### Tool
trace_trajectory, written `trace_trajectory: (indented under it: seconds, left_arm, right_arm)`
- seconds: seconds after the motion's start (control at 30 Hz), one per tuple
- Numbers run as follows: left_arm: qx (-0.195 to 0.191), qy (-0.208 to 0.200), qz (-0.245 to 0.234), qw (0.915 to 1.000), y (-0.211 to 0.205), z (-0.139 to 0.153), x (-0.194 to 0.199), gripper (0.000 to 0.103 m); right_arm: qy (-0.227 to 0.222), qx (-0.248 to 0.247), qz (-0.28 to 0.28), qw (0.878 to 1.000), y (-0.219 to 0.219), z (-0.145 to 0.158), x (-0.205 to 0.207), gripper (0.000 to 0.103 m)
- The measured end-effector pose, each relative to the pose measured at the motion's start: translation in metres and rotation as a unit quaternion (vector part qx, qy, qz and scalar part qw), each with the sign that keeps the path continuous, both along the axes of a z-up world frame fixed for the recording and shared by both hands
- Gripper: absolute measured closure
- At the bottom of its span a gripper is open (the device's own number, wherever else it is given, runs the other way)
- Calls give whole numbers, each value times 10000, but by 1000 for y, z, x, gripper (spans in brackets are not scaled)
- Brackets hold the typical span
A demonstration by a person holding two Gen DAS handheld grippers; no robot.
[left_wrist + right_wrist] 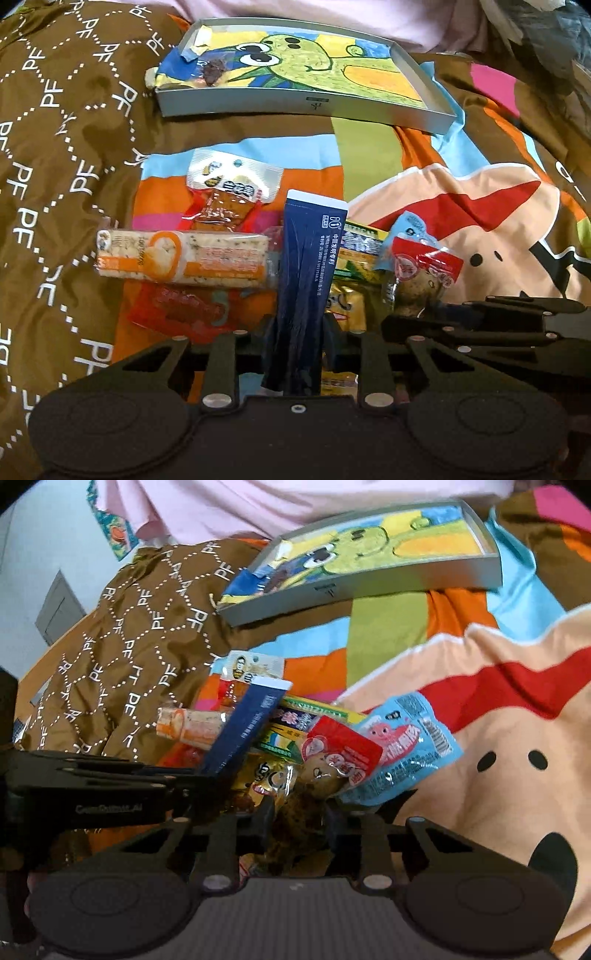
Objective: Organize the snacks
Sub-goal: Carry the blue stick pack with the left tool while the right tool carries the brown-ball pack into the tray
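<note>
The lower end of the dark blue sachet [310,280] is hidden between the fingers of the left hand-held gripper [295,332]. In the right wrist view the lower part of the brown snack packet [314,786] is covered in the same way by the right hand-held gripper [297,812]. The gold packet [347,302] lies mostly under other packets, and its print is too blurred to read. The red packet [184,310] is half covered by the long cracker pack [181,258]. The bed cover [74,147] is cut off by the picture edges.

Snack pile on bedspread: navy sachet [308,273] tilted up; cracker bar [181,258] flat at its 9 o'clock; red-topped clear pack [332,764], blue pack [402,749] at its 3 o'clock.
</note>
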State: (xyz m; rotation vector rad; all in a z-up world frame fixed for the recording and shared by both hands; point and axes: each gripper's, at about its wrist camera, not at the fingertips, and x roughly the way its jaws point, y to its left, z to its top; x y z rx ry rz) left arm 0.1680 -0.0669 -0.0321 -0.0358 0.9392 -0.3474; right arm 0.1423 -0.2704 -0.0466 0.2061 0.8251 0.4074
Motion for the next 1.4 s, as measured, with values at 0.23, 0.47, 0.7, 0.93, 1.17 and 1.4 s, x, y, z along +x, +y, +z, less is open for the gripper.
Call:
trace_trajectory:
  seconds: [0.23, 0.47, 0.7, 0.93, 1.17, 1.4]
  left_arm:
    - [-190, -77, 69, 9998, -7, 11, -1, 76]
    - [-464, -429, 200, 9978, -16, 35, 9, 76]
    - [-642, -952, 415, 9925, -29, 66, 42, 76]
    - [-714, -1616, 829, 9808, -45, 103, 82, 76]
    - [-913, -2052, 1158, 9676, -70, 118, 135, 76]
    - [-873, -1964, 1316, 9677, -90, 102, 181, 76]
  right_arm:
    - [-378, 317, -295, 9983, -21, 15, -5, 76]
    - [-979, 633, -867, 9894, -51, 31, -4, 77]
    - [-1798, 1239, -1413, 9656, -76, 44, 24, 77]
    - [-2551, 1666, -1984, 9316, -97, 59, 73, 77]
    - [-2815, 1816, -2153, 9173, -109, 57, 122, 76]
    - [-2757, 2081, -2249, 9111, -112, 43, 149, 76]
